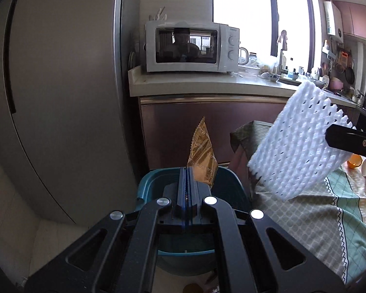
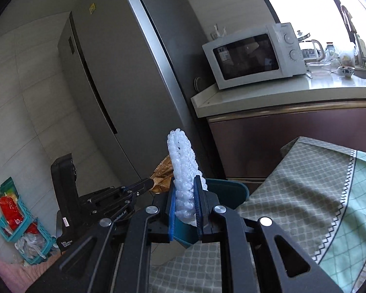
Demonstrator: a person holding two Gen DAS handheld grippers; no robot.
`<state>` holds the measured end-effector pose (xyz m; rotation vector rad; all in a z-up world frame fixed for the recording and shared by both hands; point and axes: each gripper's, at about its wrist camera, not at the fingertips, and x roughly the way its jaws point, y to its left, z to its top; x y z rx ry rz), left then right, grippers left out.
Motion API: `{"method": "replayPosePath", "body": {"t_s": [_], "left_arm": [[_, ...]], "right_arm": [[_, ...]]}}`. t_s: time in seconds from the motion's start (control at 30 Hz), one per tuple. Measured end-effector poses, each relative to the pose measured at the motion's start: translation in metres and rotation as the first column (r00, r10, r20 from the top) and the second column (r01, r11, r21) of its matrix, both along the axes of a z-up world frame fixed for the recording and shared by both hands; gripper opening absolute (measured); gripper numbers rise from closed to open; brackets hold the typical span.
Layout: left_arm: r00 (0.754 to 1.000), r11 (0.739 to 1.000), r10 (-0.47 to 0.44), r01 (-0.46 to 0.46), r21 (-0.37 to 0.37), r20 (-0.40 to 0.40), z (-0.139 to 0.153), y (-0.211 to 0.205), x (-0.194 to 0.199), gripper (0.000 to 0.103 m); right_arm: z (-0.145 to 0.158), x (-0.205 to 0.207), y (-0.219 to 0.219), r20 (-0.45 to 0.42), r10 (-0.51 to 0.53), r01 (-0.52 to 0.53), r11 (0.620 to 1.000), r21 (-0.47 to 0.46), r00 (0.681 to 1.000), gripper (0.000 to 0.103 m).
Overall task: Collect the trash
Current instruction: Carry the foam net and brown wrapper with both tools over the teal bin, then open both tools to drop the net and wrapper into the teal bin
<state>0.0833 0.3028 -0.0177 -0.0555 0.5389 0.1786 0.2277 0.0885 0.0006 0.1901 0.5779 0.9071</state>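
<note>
From the left wrist, the left hand-held gripper pinched a gold wrapper above the teal bin, not yet dropped.

From the right wrist, the right hand-held gripper clamped white foam netting near the bin; both pieces apparently awaited release.

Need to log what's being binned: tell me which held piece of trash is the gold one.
The gold wrapper pinched in the left gripper; the right gripper holds a white foam net instead.
</note>
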Motion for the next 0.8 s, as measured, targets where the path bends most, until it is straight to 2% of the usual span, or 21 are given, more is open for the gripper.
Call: {"method": "replayPosePath", "body": {"t_s": [0.2, 0.47, 0.57, 0.6, 0.67, 0.8], "left_arm": [[0.997, 1.0, 0.012, -0.014, -0.021, -0.08, -0.029, 0.009, 0.039, 0.002], [0.987, 0.999, 0.027, -0.031, -0.025, -0.156, -0.062, 0.009, 0.072, 0.005], [0.985, 0.999, 0.028, -0.034, -0.033, -0.172, -0.07, 0.008, 0.08, 0.005], [0.984, 0.999, 0.029, -0.036, -0.034, -0.174, -0.071, 0.008, 0.08, 0.005], [0.985, 0.999, 0.027, -0.034, -0.039, -0.172, -0.071, 0.006, 0.08, 0.006], [0.988, 0.999, 0.021, -0.027, -0.032, -0.15, -0.066, -0.004, 0.078, 0.01]], "right_arm": [[-0.031, 0.034, 0.034, -0.118, 0.007, -0.012, 0.999, -0.048, 0.993, 0.012], [-0.067, 0.062, 0.063, -0.233, -0.051, 0.013, 0.987, -0.163, 0.971, 0.016], [-0.076, 0.068, 0.066, -0.277, -0.082, 0.032, 0.983, -0.181, 0.957, 0.024], [-0.077, 0.071, 0.063, -0.281, -0.089, 0.04, 0.983, -0.178, 0.956, 0.025], [-0.077, 0.07, 0.061, -0.272, -0.101, 0.052, 0.982, -0.179, 0.957, 0.033], [-0.076, 0.061, 0.053, -0.239, -0.113, 0.068, 0.98, -0.187, 0.964, 0.036]]}}
